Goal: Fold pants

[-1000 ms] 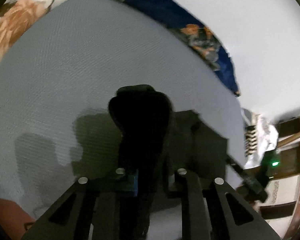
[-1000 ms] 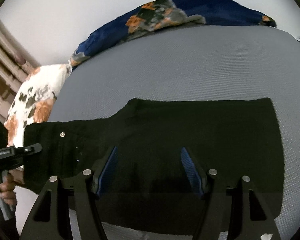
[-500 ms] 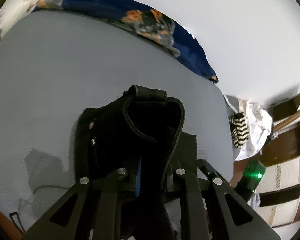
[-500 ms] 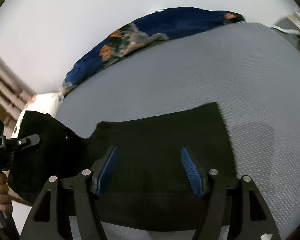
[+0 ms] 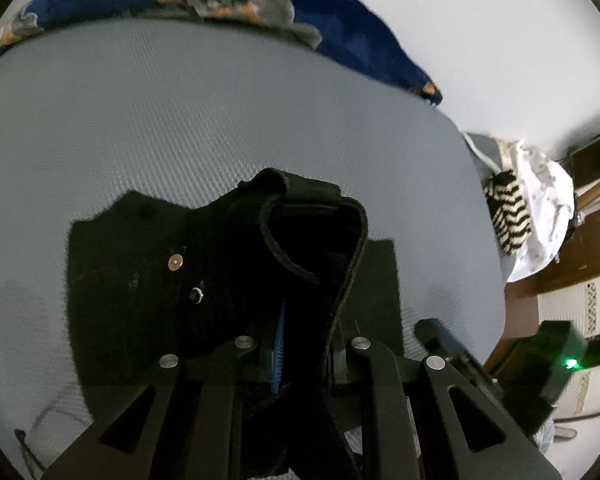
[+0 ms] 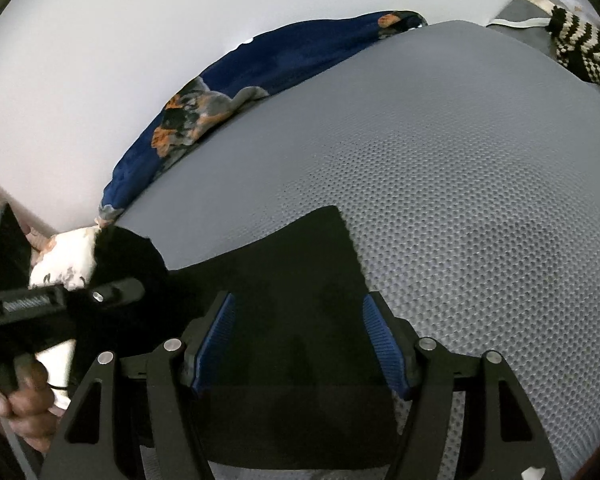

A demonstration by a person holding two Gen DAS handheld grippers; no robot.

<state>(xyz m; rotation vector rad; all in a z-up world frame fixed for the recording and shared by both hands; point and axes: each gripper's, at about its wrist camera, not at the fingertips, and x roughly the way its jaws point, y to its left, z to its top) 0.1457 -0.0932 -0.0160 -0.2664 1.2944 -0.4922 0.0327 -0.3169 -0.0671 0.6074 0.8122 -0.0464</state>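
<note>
The left gripper (image 5: 300, 344) has its jaws clamped on the waistband of the black pants (image 5: 228, 280), lifted over the grey mattress (image 5: 180, 120). The right gripper (image 6: 300, 344) hovers with jaws wide and empty above the flat legs. Fold 1 seems underway; next, lay the waist down squarely.

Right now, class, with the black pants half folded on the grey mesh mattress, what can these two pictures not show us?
- Left wrist view: the left hand-held gripper pads, buried in the black pants waistband.
- Right wrist view: the pants' near edge, hidden behind the right hand-held gripper frame.
- Both views: fabric folds and seams, too dark.
- Left view: the striped knit cloth, too small and distorted.
</note>
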